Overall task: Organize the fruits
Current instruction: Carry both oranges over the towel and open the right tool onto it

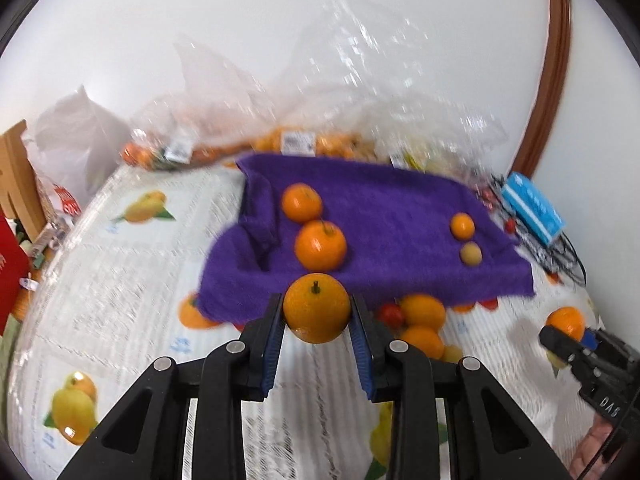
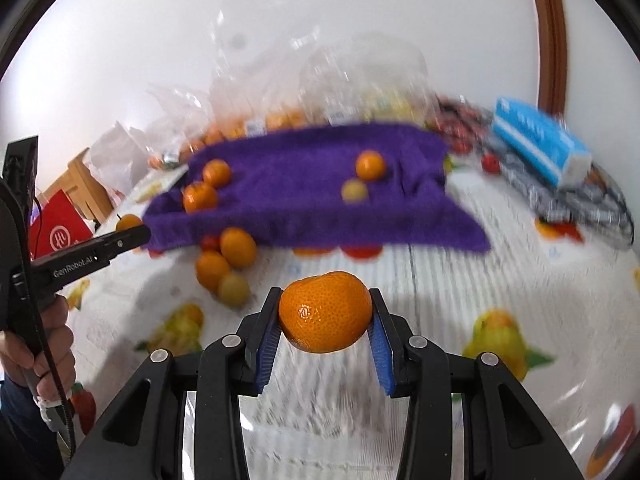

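Fruits sit mostly mid-frame: a stemmed orange (image 1: 317,307), round and finely pitted, is clamped between the blue ribbed pads of the left tool (image 1: 317,318), low centre of the left wrist view. The right tool (image 2: 325,318) pinches a squat, dimpled mandarin (image 2: 325,311), low centre of the right wrist view. Behind, a fuzzy purple towel (image 1: 380,216) carries two bigger oranges (image 1: 320,245) at its left and a small orange with a dull yellowish fruit (image 1: 471,254) at its right. A loose cluster of oranges (image 2: 226,258) lies just off the towel's front edge on the fruit-print cloth over the surface (image 1: 120,280). Crinkly clear plastic bags (image 1: 352,92) fill the upper centre; a blue box (image 2: 538,144) at upper right.
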A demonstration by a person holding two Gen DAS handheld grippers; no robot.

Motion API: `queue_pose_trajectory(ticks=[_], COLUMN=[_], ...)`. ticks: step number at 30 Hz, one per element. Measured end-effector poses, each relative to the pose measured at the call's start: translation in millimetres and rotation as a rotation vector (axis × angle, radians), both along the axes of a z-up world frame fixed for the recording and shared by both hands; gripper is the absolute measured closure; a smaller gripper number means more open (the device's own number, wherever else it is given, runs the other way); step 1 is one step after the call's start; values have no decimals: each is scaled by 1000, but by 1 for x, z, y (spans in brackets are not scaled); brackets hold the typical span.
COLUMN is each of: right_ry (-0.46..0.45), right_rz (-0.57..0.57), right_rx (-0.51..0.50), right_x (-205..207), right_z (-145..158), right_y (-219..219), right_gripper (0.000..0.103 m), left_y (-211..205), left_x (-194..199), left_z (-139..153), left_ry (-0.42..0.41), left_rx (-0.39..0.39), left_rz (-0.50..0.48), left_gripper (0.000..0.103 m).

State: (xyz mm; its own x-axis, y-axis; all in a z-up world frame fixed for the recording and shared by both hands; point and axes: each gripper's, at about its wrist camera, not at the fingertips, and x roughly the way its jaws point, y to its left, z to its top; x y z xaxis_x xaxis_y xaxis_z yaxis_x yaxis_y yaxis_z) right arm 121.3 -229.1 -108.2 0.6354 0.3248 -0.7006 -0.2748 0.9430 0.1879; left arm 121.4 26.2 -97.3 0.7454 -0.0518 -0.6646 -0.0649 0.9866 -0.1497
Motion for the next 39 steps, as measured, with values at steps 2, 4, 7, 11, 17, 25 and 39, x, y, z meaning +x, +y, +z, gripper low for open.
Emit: queue_pose_trajectory(ticks=[2, 4, 7, 11, 17, 25, 39], right_ry=[-38, -74, -94, -111, -122, -152, -70], right_rz=[-1, -4, -7, -18, -29, -57, -97], right_rx=[-16, -21, 1, -1, -8, -5, 9], right_x=[7, 17, 34, 56, 87, 117, 131], right_z=[12, 24, 34, 41, 48, 34, 3], right_y=[4, 9, 12, 17, 22, 9, -11], right_gripper=[62, 62, 62, 62, 62, 62, 64], left_y=[4, 8, 14, 24, 27, 23, 24], left_x=[4, 7, 12, 24, 47, 68, 74], left_z=[6, 12, 18, 20, 16, -1, -18], left_ry=[-9, -17, -25, -34, -33, -55, -22], left_rx=[13, 19, 41, 18, -2, -15, 39], left_rz=[17, 20, 35, 57, 66, 58, 83], left_gripper=[73, 73, 73, 73, 73, 73, 73])
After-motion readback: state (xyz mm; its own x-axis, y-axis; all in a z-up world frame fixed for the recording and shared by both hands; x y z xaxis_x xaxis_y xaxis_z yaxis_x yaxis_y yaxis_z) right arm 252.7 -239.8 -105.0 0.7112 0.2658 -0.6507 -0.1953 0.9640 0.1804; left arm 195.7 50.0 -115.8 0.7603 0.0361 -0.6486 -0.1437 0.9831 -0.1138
